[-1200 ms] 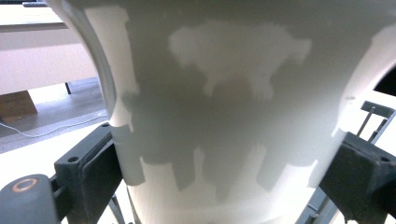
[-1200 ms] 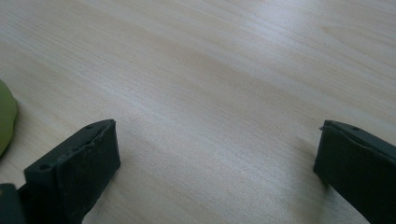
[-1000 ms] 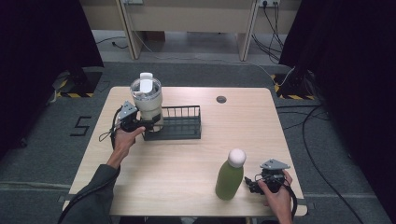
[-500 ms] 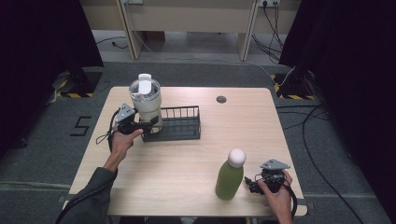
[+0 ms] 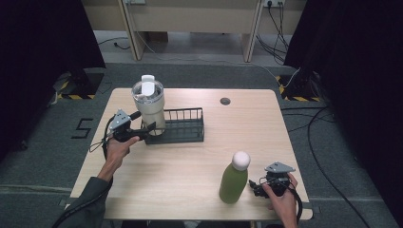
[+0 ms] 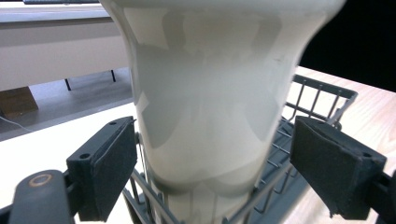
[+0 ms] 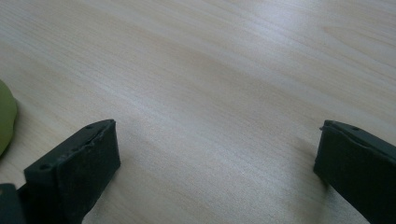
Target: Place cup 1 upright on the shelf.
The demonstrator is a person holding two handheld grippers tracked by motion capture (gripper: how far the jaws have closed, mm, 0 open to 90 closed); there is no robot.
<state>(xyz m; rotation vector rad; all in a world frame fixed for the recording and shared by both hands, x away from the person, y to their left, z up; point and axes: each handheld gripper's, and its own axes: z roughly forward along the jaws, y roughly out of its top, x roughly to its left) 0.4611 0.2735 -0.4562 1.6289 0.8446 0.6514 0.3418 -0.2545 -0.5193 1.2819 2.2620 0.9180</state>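
Observation:
A cream tumbler (image 5: 148, 102) with a clear lid stands in the left end of a black wire basket (image 5: 180, 127). My left gripper (image 5: 144, 130) is open at the tumbler's base, one jaw on each side. In the left gripper view the tumbler (image 6: 210, 107) rises between the pads (image 6: 108, 173), with a narrow gap on each side, and the basket wires (image 6: 322, 100) run behind it. A green bottle (image 5: 235, 181) with a white cap stands at the front right. My right gripper (image 5: 255, 187) is open just right of it, low over the table; the bottle's edge (image 7: 5, 122) shows at the left.
The light wooden table (image 5: 190, 161) has a round cable grommet (image 5: 225, 100) at the back. Cables and desk legs lie on the floor beyond the far edge. Dark curtains hang on both sides.
My left hand and gripper have drawn back slightly toward the near left, away from the tumbler. The tumbler, the bottle and the right gripper have stayed put.

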